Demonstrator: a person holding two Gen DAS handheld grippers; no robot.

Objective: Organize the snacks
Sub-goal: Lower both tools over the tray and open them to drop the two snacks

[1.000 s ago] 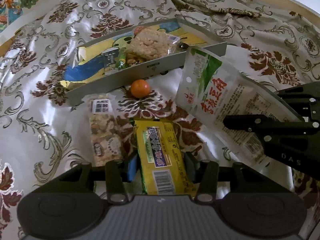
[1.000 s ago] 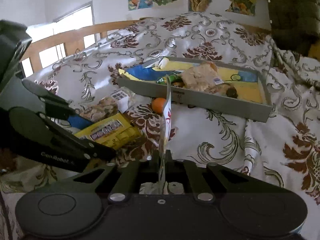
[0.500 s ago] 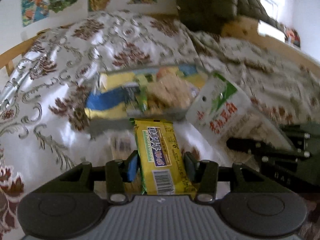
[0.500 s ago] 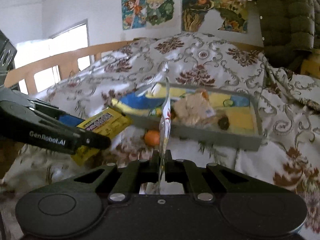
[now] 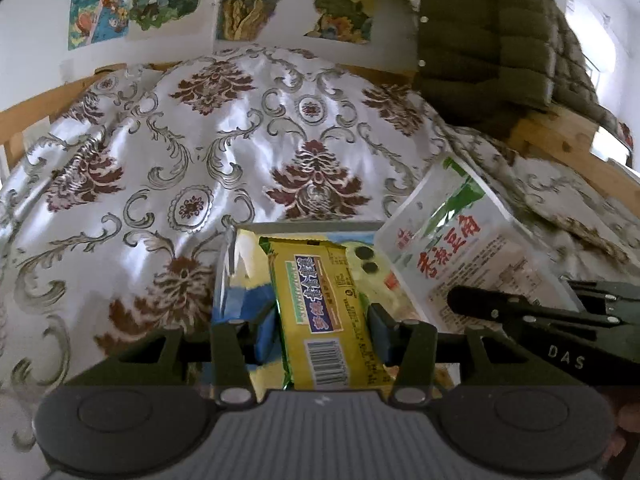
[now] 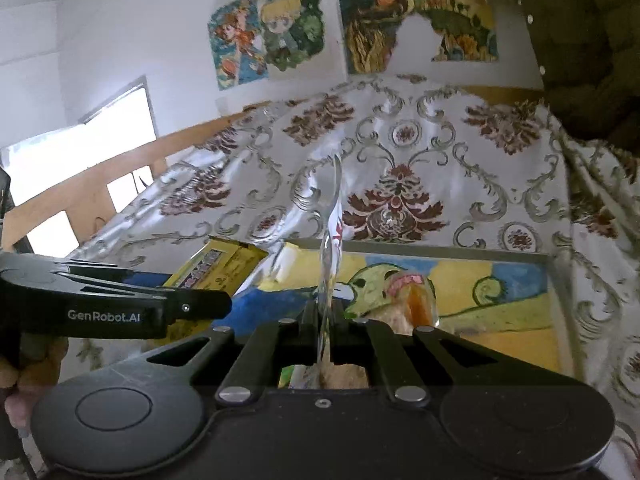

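Observation:
My left gripper (image 5: pixel 320 330) is shut on a yellow snack bar (image 5: pixel 324 312) and holds it over the grey tray (image 5: pixel 304 226) with a painted bottom. My right gripper (image 6: pixel 325 334) is shut on the edge of a white-and-green snack packet (image 5: pixel 460 256), seen edge-on in the right wrist view (image 6: pixel 334 232). Both are above the tray (image 6: pixel 440 249). A wrapped rice cracker (image 6: pixel 404 300) lies in the tray below the right gripper. The yellow bar also shows in the right wrist view (image 6: pixel 218 266), with the left gripper (image 6: pixel 192 304) beside it.
The tray sits on a bed with a white and maroon patterned cover (image 5: pixel 192 160). A wooden bed frame (image 5: pixel 560 140) runs behind. An olive quilted jacket (image 5: pixel 488 36) hangs at the back right. Posters (image 6: pixel 280 28) are on the wall.
Both grippers have lifted and moved forward over the tray with their snacks. The orange and the nut bar on the bed have dropped out of view.

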